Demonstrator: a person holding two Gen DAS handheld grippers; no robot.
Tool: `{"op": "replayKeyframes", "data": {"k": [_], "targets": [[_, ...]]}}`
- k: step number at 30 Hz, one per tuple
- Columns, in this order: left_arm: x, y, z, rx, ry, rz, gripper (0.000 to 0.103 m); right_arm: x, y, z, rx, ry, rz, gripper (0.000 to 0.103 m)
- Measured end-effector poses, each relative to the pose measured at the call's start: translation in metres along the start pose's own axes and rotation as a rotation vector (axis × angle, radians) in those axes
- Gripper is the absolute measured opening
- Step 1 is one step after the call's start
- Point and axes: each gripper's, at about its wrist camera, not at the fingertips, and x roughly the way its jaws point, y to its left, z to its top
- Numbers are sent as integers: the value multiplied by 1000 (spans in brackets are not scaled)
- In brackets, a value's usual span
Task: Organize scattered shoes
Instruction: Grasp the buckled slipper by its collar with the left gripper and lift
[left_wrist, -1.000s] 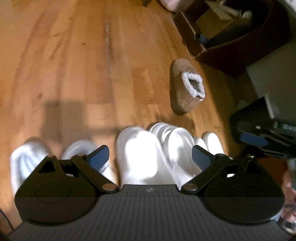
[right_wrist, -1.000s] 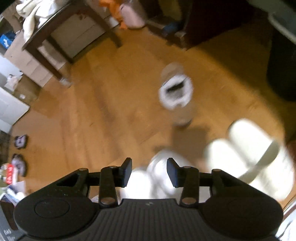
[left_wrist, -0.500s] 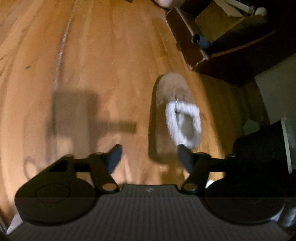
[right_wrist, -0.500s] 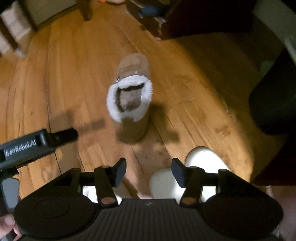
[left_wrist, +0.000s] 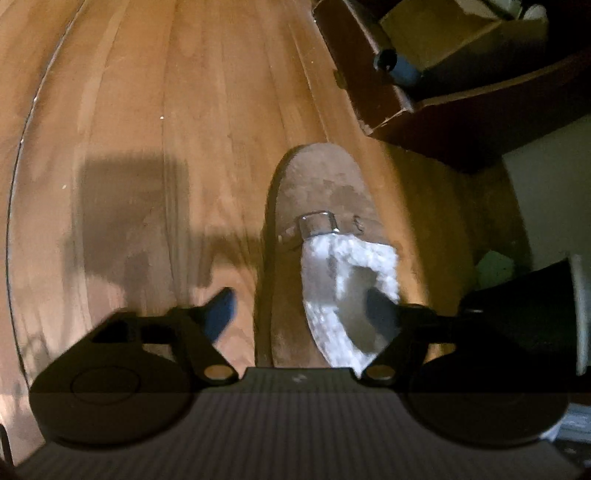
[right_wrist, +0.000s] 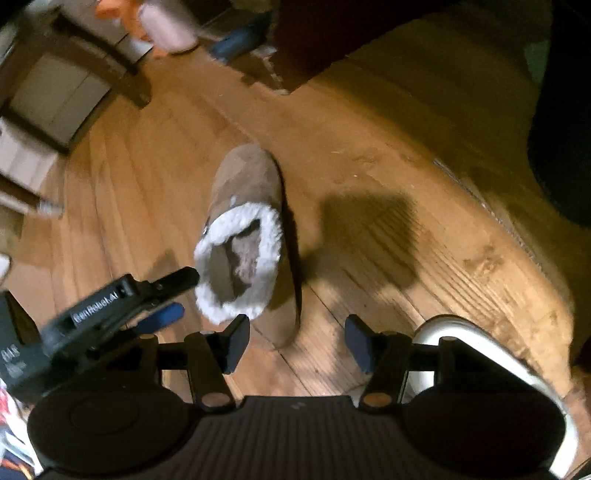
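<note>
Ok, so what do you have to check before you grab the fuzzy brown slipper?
1. Slipper sits flat on the wood floor, sole down: ok.
2. Left gripper lined up with the slipper: ok, its heel end lies between the fingers, and the jaws are opening.
3. Left fingers pressing the slipper: not ok, no grip yet.
4. Right gripper empty: ok, only floor shows between its opening jaws.
5. The two grippers clear of each other: cannot tell, the right wrist view shows them close together by the slipper's heel.
6. White shoe out of the way: ok, it lies off to the side.
</note>
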Motion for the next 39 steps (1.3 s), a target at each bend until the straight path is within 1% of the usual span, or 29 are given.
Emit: {"op": "replayKeyframes", "data": {"k": [2, 3, 4, 5, 6, 7, 8, 9, 10, 12, 13, 14, 15, 16, 17, 18, 20, 22, 24, 27, 29, 31, 34, 36, 37, 39], "targets": [[22, 1, 4, -56, 36, 69, 103, 1, -9, 1, 43, -8, 34, 64], [29, 2, 5, -75, 48, 72, 103, 2, -14, 1, 63, -17, 48, 67], [35, 4, 5, -89, 60, 71, 100, 2, -19, 1, 83, -25, 61, 67], [40, 5, 5, -89, 64, 65, 84, 3, -24, 1, 102, -27, 67, 68], [40, 4, 5, -73, 52, 75, 46, 5, -29, 2, 122, -23, 65, 68], [39, 1, 3, -45, 43, 102, 38, 6, -34, 2, 139, -24, 68, 68], [39, -1, 3, -36, 54, 109, 19, 7, -39, 2, 153, -29, 74, 68], [37, -1, 3, -51, 58, 93, 15, 8, -44, 3, 167, -29, 81, 68], [34, 0, 4, -72, 59, 83, 15, 10, -50, 4, 180, -27, 89, 68], [29, 1, 6, -79, 58, 108, 15, 15, -57, 5, 196, -17, 101, 68], [28, 2, 6, -74, 56, 115, 20, 18, -61, 5, 207, 2, 116, 70], [29, 4, 6, -73, 62, 112, 31, 21, -64, 5, 217, 26, 131, 71], [33, 8, 5, -81, 83, 91, 44, 25, -66, 4, 227, 49, 147, 72], [37, 10, 4, -89, 94, 71, 45, 28, -69, 4, 237, 73, 163, 72], [38, 12, 4, -94, 83, 57, 44, 30, -70, 3, 237, 89, 169, 72], [39, 13, 4, -96, 72, 53, 42, 32, -69, 2, 229, 99, 169, 72], [38, 11, 3, -65, 45, 88, 22, 37, -66, 0, 208, 117, 157, 72], [30, 11, 2, -38, 11, 92, 17, 43, -63, -4, 193, 134, 155, 72], [22, 14, 4, -34, -3, 90, 17, 45, -62, -7, 190, 144, 155, 72], [4, 35, 12, -110, 27, 99, 17, 45, -62, -9, 192, 155, 160, 72], [-16, 53, 13, -158, 39, 126, 17, 44, -62, -8, 201, 156, 165, 72], [-45, 63, 10, -129, 15, 175, 17, 45, -58, -5, 197, 169, 180, 72], [-82, 77, -3, -91, 5, 228, 17, 48, -46, -8, 138, 206, 189, 72], [-110, 96, -15, -111, 27, 244, 18, 50, -37, -13, 124, 223, 204, 72], [-127, 110, -24, -142, 32, 238, 18, 51, -32, -15, 122, 228, 211, 72], [-156, 134, -28, -179, 32, 238, 17, 53, -20, -18, 110, 237, 217, 72]]}}
